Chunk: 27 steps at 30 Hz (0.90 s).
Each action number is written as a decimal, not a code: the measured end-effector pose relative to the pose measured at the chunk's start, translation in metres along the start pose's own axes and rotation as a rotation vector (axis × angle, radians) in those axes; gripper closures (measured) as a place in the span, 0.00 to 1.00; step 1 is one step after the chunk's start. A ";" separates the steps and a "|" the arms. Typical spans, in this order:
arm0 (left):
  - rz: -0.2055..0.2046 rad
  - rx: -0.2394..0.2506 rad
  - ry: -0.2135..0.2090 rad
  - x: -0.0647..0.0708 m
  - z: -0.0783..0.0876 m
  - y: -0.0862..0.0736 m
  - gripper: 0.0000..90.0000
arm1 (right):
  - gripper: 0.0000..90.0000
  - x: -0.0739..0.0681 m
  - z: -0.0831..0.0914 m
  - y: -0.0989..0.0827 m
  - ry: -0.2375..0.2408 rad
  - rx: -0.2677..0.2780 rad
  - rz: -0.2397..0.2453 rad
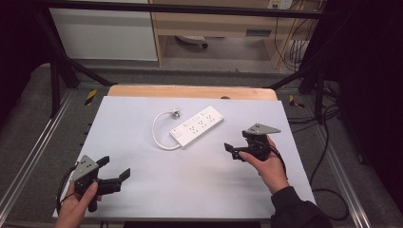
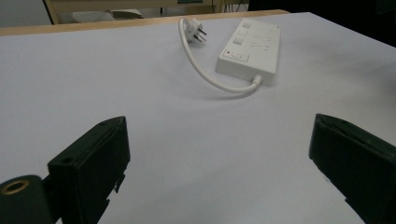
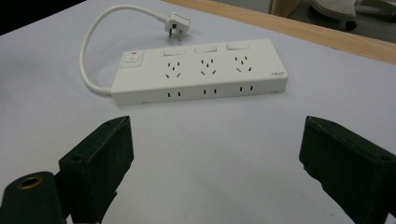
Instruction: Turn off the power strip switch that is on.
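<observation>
Left claw (image 1: 115,169): I am holding it with jaws apart, low at the near left of the surface (image 1: 142,190).
Right claw (image 1: 231,150): jaws apart, pointing at the power strip (image 1: 197,126).
Power strip: lying mid-surface, its cord (image 1: 157,130) curling left to the plug (image 1: 176,113).

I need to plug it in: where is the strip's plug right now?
In the high view the plug lies on the white table, just left of the power strip's far end, its cord looping back to the strip's near end.
</observation>
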State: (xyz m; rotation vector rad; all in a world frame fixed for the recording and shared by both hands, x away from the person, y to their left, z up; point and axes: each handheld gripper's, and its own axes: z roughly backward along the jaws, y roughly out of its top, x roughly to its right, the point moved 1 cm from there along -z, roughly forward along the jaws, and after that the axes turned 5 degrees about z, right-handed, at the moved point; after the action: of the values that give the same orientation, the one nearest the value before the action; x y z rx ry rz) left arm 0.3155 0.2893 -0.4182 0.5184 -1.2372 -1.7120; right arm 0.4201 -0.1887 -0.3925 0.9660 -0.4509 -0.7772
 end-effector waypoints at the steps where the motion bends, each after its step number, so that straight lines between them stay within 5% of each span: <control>1: -0.001 0.000 0.000 0.000 0.000 0.000 0.06 | 0.13 0.000 -0.001 0.002 0.002 0.002 -0.001; 27: -0.005 -0.006 0.001 0.000 0.000 -0.001 0.06 | 0.05 0.006 -0.025 0.044 0.015 -0.015 0.025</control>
State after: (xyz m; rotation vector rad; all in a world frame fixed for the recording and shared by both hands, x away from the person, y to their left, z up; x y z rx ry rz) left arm 0.3156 0.2897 -0.4189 0.5189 -1.2309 -1.7186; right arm 0.4572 -0.1642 -0.3675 0.9496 -0.4428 -0.7500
